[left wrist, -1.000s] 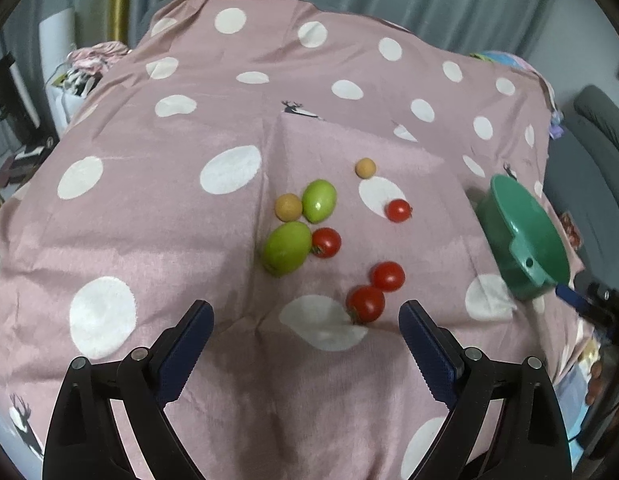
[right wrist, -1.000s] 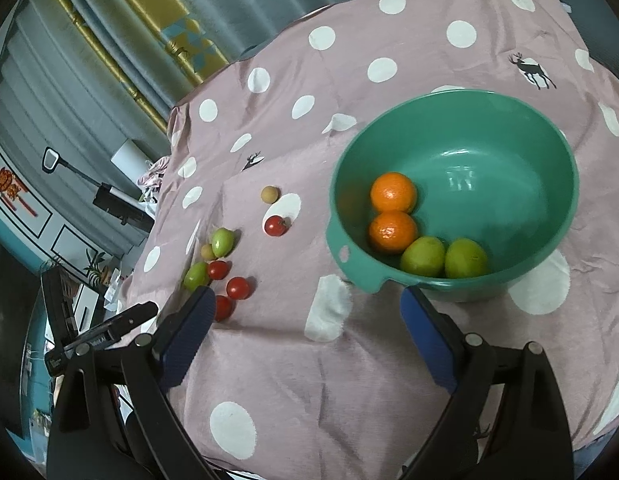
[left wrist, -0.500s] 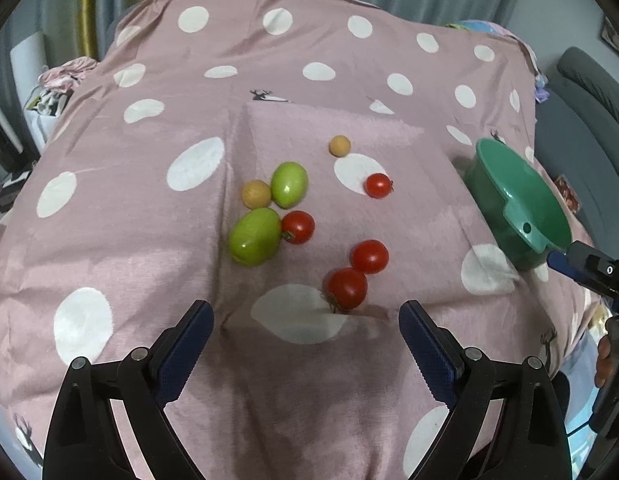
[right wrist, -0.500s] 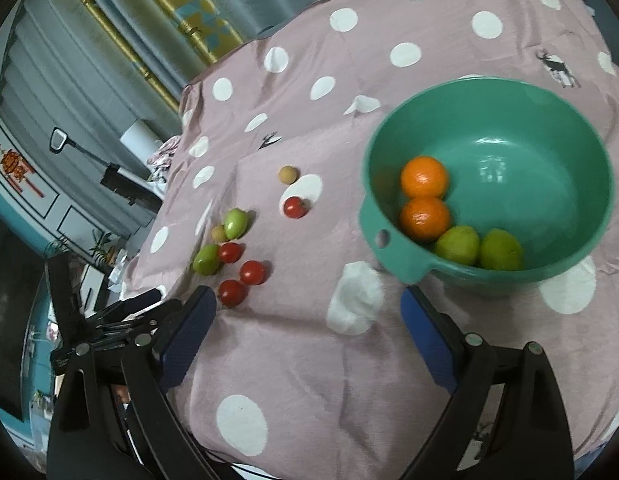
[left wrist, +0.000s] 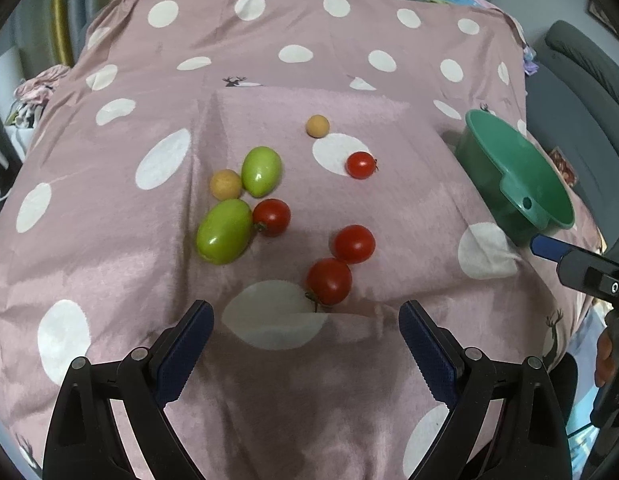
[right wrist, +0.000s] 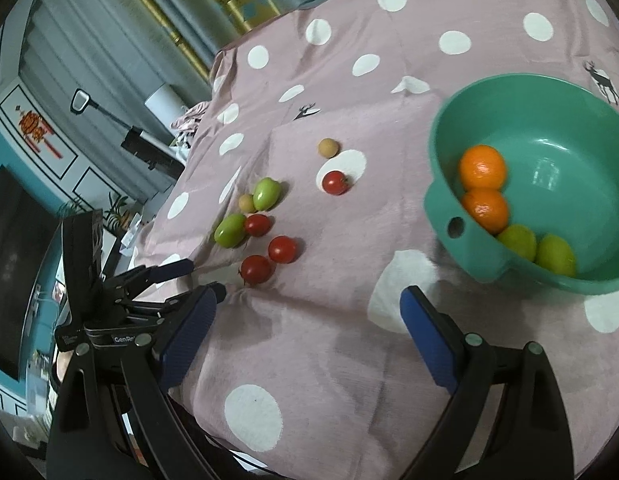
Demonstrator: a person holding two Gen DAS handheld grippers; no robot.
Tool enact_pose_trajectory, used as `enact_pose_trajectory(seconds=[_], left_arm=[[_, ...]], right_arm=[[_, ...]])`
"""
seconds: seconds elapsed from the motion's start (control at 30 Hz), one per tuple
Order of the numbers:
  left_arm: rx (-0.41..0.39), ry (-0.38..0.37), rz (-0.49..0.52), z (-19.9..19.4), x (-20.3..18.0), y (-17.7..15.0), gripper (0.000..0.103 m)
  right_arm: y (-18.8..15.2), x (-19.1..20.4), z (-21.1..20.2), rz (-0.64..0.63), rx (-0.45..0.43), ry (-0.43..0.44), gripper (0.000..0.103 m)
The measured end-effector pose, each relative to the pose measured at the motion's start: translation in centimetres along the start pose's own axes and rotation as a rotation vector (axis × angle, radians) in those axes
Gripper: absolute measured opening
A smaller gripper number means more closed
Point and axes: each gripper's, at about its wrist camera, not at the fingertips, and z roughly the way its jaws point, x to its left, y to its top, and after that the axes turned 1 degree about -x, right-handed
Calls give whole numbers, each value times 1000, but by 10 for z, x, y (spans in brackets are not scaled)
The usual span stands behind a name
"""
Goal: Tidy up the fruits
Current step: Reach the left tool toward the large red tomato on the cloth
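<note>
Both hand-held grippers spread wide, nothing between the jaws. Left hand-held gripper [left wrist: 305, 334] hovers over the loose fruit on the cloth-covered surface [left wrist: 109, 264]; nearest is a red tomato [left wrist: 329, 281], just ahead of its fingertips. Right hand-held gripper [right wrist: 307, 316] faces the green bowl [right wrist: 461, 224], which holds two oranges [right wrist: 482, 168] and two green fruits [right wrist: 555, 255].

Step in hand, as I judge: approach for a pick. Next: lower over the tomato, close gently, carry to bowl.
</note>
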Motion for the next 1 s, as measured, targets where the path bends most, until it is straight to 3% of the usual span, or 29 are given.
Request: enact_pose_trajectory(seconds=[0.77, 0.87, 1.0], left_arm=[[45, -48, 55, 31, -8, 12, 93], [46, -49, 61, 32, -8, 12, 84], [56, -36, 82, 36, -9, 13, 82]], right_arm=[[3, 0, 19, -16, 43, 16, 94], [2, -1, 20, -14, 46, 19, 94], [1, -3, 22, -10, 49, 22, 94]])
